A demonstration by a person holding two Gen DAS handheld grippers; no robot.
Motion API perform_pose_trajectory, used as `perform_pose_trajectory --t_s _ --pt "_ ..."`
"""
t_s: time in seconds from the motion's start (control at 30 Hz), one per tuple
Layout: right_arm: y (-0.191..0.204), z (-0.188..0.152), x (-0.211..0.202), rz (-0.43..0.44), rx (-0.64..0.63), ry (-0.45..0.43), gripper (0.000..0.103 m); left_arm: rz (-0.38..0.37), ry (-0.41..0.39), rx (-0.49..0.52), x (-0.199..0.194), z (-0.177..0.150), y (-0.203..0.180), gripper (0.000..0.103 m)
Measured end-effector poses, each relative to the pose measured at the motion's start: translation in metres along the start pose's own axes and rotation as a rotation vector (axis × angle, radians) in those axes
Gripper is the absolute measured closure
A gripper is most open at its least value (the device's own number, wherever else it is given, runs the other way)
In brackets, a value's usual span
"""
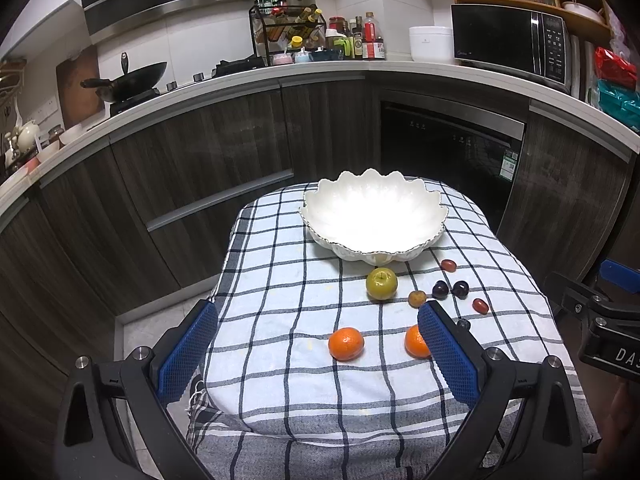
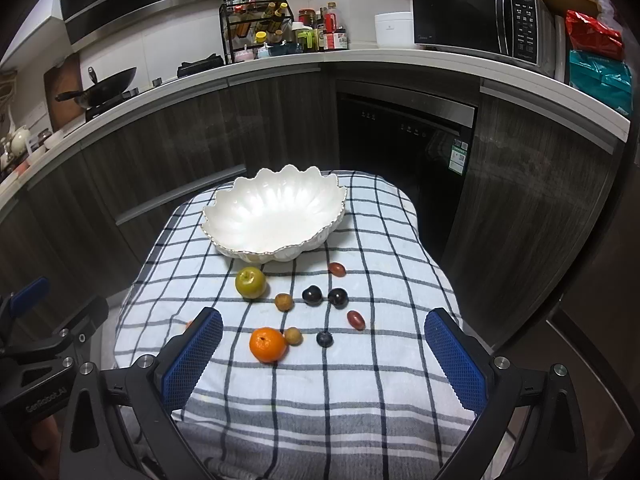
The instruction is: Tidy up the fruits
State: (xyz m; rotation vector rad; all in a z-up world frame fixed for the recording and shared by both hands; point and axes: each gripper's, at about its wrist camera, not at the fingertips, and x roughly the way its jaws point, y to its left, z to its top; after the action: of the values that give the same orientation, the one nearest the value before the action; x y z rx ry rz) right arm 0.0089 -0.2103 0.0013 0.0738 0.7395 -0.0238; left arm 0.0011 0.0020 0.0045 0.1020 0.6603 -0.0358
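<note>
An empty white scalloped bowl [image 1: 374,216] [image 2: 276,210] sits at the far end of a checked cloth [image 1: 280,280] [image 2: 380,260]. In front of it lie a green apple [image 1: 381,283] [image 2: 251,282], two oranges [image 1: 346,343] [image 1: 414,342] [image 2: 268,344], two dark plums [image 2: 312,295] [image 2: 338,298], two red dates [image 2: 337,269] [image 2: 355,319], two small brown fruits [image 2: 284,302] [image 2: 293,336] and a blueberry [image 2: 324,339]. My left gripper [image 1: 318,354] is open and empty above the near oranges. My right gripper [image 2: 324,358] is open and empty, near the blueberry.
The cloth covers a small table with drop-offs on every side. Dark kitchen cabinets [image 1: 200,168] and a built-in dishwasher [image 2: 404,136] stand behind it. The counter holds a wok [image 1: 128,80], bottles [image 1: 360,38] and a microwave [image 2: 480,20].
</note>
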Motion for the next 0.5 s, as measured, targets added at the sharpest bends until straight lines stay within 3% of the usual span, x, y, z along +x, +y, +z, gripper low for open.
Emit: perform_pose_trajectory --t_s 0.5 --pt "-0.0009 -0.0001 0.0004 -0.001 0.001 -0.003 0.0 0.006 -0.003 0.0 -0.0001 -0.0002 0.0013 0.001"
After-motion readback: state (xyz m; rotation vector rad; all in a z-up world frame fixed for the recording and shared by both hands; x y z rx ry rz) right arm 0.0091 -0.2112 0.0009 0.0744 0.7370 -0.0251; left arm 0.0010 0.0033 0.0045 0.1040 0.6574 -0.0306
